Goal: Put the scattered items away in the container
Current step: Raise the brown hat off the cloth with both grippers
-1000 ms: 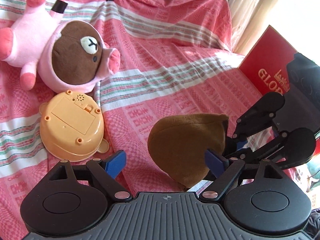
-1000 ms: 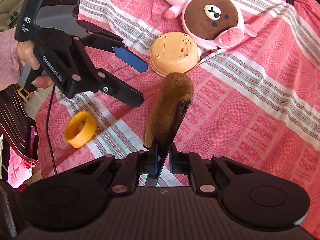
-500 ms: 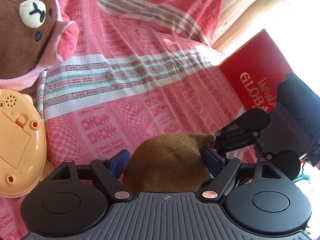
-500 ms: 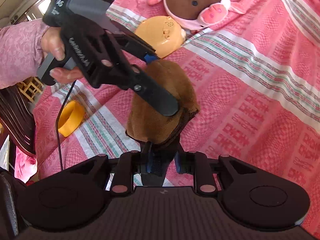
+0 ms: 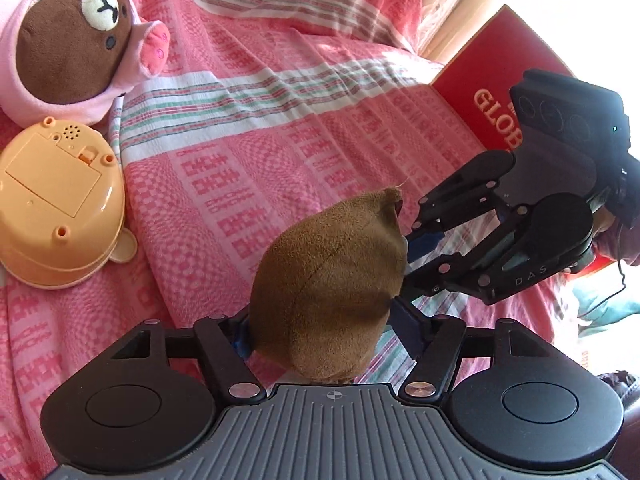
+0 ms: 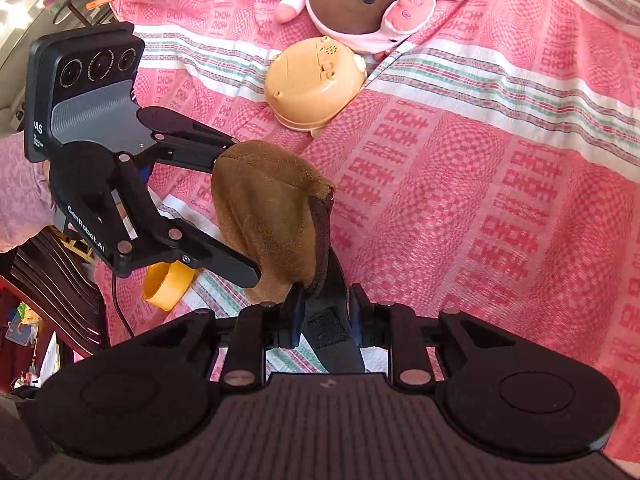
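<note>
- We hold the brown plush piece (image 6: pixel 268 208) above the pink checked bedspread (image 6: pixel 500 184), caught between both grippers, likely so one hand can pass it to the other.
- Our right gripper (image 6: pixel 322 318) is pinched nearly together on the piece's dark strap end, near its black hook-and-loop patch, which keeps the soft body hanging forward and within reach.
- Our left gripper (image 5: pixel 320 328) straddles the plush body; its jaws have just been closing, with the plush between them. In the left wrist view the blue pads sit against the fur on both sides, so we judge it gripping the wide, squashy body.
- A wide grip on the bulk suits something this floppy better than the thin strap does.
- Still waiting on the bedspread are the brown-faced bear in a pink suit (image 6: pixel 368 0) and, touching it, the orange plastic toy (image 6: pixel 316 80) lying battery-door up.
- A yellow ring (image 6: pixel 166 286) lies near the bedspread's edge, below the left gripper in the right wrist view.
- A red box (image 5: pixel 492 80) shows at the right of the left wrist view; we cannot tell whether it is the container.
- We judge the tidying barely begun.
</note>
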Tool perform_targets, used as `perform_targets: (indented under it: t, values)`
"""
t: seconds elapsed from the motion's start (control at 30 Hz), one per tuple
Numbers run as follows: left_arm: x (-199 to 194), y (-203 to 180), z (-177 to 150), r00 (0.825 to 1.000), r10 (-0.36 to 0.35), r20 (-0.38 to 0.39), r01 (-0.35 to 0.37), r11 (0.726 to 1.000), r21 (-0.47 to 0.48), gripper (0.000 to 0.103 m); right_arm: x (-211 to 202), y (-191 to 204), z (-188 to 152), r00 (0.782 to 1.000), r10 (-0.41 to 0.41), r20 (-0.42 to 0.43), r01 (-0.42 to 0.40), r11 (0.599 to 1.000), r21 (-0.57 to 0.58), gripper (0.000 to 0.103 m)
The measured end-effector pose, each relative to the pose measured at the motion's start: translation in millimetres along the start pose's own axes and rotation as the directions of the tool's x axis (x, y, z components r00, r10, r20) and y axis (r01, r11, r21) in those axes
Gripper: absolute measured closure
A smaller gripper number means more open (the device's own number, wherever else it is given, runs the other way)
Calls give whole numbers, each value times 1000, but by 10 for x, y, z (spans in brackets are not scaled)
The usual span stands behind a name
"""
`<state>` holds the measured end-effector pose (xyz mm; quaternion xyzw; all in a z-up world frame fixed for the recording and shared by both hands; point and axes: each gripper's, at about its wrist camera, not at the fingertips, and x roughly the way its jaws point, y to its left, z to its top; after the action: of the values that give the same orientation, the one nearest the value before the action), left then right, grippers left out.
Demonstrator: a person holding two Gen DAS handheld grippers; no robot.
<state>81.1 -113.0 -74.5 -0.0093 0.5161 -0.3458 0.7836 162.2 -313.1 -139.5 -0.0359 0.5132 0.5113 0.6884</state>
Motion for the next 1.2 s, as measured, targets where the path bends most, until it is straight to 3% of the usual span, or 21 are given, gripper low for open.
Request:
perform_targets:
  t: [0.03, 0.13, 0.43, 0.67, 1.0, 1.2]
  values:
    - [-29, -16, -27, 1000, 20, 9, -20, 1000, 4, 41, -5, 21, -3, 1000, -7, 2, 7, 1000, 3, 76]
    - [-128, -51, -99, 999, 31, 32, -31, 999, -15, 48, -32, 43, -2, 1000, -15, 2, 15, 998, 55, 76]
    - [-197, -351, -110, 994, 111, 20, -110, 993, -40, 49, -205, 317, -93, 992, -125, 21, 123, 990, 64, 77]
    - [-222, -690, -14, 987, 155, 49, -157, 987, 37, 50, -430, 416, -177, 972, -229, 56, 223, 970, 100, 77]
    - [-165, -1123, 129, 986, 107, 126, -124, 982, 140, 51, -867, 528, -399, 923, -369, 106, 349, 922, 169, 76]
    - [-212, -1405, 176, 978, 103, 184, -135, 976, 171, 51, -1124, 595, -505, 899, -413, 145, 386, 904, 182, 76]
